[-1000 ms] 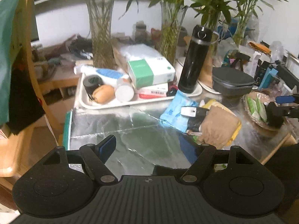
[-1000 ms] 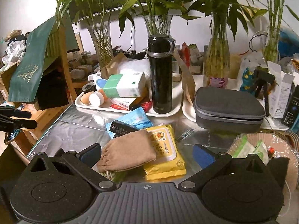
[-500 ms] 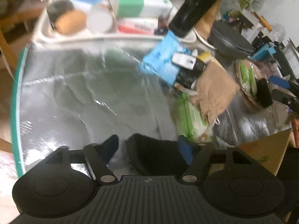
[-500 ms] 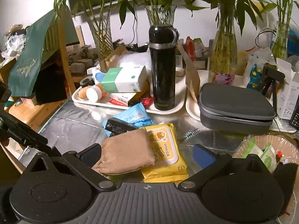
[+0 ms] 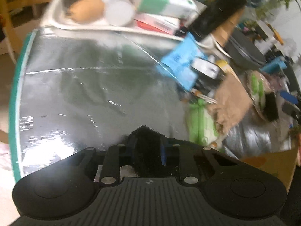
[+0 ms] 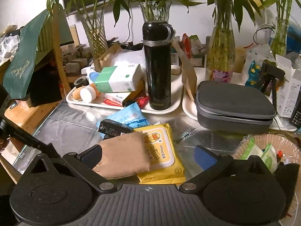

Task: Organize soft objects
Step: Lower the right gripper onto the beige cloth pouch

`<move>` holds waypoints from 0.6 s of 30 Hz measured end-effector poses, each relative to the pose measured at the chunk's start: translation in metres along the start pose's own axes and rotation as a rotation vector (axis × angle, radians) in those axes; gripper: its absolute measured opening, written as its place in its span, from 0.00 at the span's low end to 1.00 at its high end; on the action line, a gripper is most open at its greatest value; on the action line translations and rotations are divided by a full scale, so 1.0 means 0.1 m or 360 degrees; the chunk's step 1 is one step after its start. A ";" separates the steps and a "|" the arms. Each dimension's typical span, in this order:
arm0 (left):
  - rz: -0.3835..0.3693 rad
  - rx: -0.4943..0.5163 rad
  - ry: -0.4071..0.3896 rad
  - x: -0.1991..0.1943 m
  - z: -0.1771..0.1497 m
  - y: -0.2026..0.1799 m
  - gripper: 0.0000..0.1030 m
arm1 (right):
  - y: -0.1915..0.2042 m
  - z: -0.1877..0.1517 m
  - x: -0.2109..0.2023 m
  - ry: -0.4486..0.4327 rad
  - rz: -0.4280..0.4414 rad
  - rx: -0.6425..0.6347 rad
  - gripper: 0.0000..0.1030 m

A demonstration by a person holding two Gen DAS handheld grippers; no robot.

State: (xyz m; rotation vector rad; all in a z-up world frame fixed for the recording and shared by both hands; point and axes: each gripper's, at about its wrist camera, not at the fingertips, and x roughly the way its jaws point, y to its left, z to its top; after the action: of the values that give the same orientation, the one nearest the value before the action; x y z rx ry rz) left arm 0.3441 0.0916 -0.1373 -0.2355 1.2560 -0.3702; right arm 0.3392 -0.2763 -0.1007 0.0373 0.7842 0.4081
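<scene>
In the left wrist view my left gripper (image 5: 145, 145) points steeply down at the silver table sheet (image 5: 94, 86), and its jaws are closing, pads pressed on a black fuzzy soft piece (image 5: 144, 133). To its right lie a green pack (image 5: 201, 124), a tan pouch (image 5: 231, 101) and a blue pack (image 5: 180, 66). In the right wrist view my right gripper (image 6: 148, 155) stands open over the tan pouch (image 6: 124, 156) and the yellow wipes pack (image 6: 161, 150). A small black pack (image 6: 112, 128) rests on the blue pack (image 6: 128, 116) behind them.
A white tray (image 6: 105, 104) holds a tissue box (image 6: 118, 79) and a black flask (image 6: 158, 66). A grey case (image 6: 233, 105) sits to the right, and a woven basket (image 6: 242, 148) of small items at the near right. Glass vases line the back. The table's teal edge (image 5: 15, 94) runs along the left.
My left gripper has dipped toward the table and tilted downward, and its jaws have come together on the black fuzzy piece. The right gripper has stayed open in nearly the same place.
</scene>
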 end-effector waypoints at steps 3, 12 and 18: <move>0.0104 -0.0038 -0.0082 -0.11 0.02 0.10 0.22 | 0.01 0.00 0.01 0.0001 -0.0001 -0.0006 1.00; 0.0362 -0.0314 -0.0204 -0.38 0.04 0.51 0.24 | 0.02 0.01 0.01 -0.0002 -0.0019 -0.0012 1.00; 0.0400 -0.0381 -0.0175 -0.38 0.03 0.60 0.39 | 0.03 0.01 0.01 -0.0003 -0.0027 -0.0014 1.00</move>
State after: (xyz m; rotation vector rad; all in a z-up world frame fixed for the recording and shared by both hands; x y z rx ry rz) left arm 0.3457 0.1620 -0.1253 -0.2938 1.2040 0.0098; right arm 0.3397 -0.2727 -0.1002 0.0229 0.7806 0.3950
